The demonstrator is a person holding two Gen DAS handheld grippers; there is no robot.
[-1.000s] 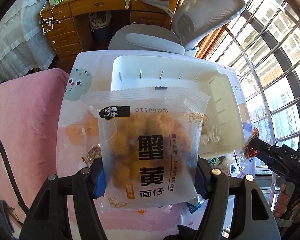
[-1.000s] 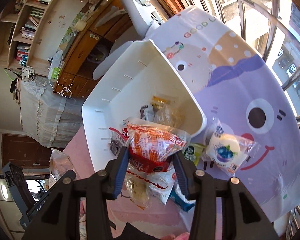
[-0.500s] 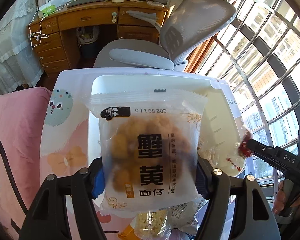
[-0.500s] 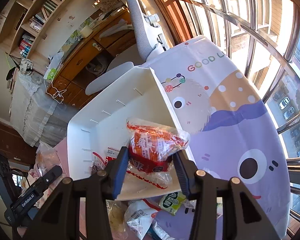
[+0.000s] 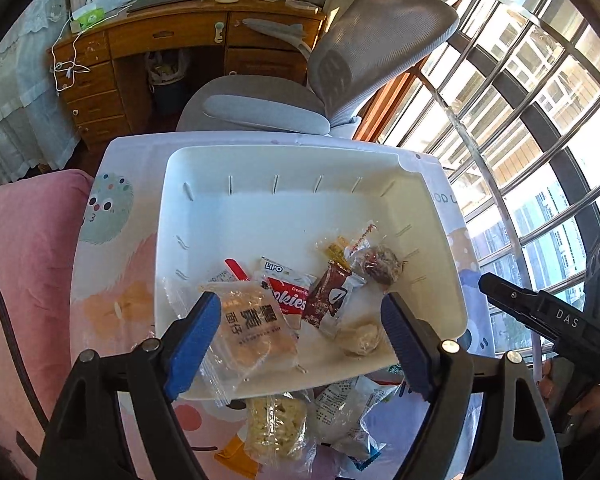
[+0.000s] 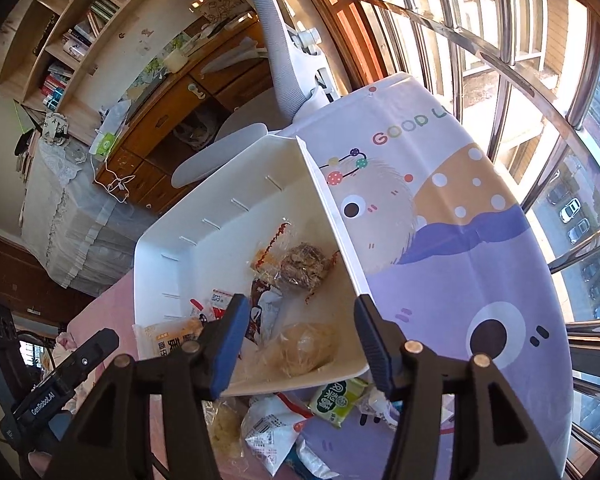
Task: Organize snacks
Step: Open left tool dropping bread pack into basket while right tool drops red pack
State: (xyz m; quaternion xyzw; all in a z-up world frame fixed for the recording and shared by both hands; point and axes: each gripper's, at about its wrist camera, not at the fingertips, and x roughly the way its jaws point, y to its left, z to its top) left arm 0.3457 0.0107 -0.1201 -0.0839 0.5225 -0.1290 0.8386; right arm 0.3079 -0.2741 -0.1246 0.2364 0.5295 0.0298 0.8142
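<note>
Since a second ago both packets have left the grippers: the clear noodle-snack packet that the left gripper held upright now lies flat in the near left corner of the white bin, and the red and orange packet once in the right gripper is no longer between its fingers. Both grippers hover over the near edge of the bin, jaws apart and opening, with nothing clamped; the noodle packet lies just below the left gripper's blue pad, its clear edge draped over the near rim. In the bin also lie a red cookie packet, a brown and white wrapper, a dark cake in clear film and a pale round bun, crowded toward the near side while the far half is bare. More packets wait outside on the cartoon-printed cloth at the near edge: a crumbly yellow bar, a white pouch and a green packet. The likely trouble is the draped packet sliding back out, or a rising finger catching its loose film and dragging it over the rim. The bin is smooth, hard plastic with slotted walls; the wrappers are thin, glossy, crinkled film; the cloth is soft and matte
</note>
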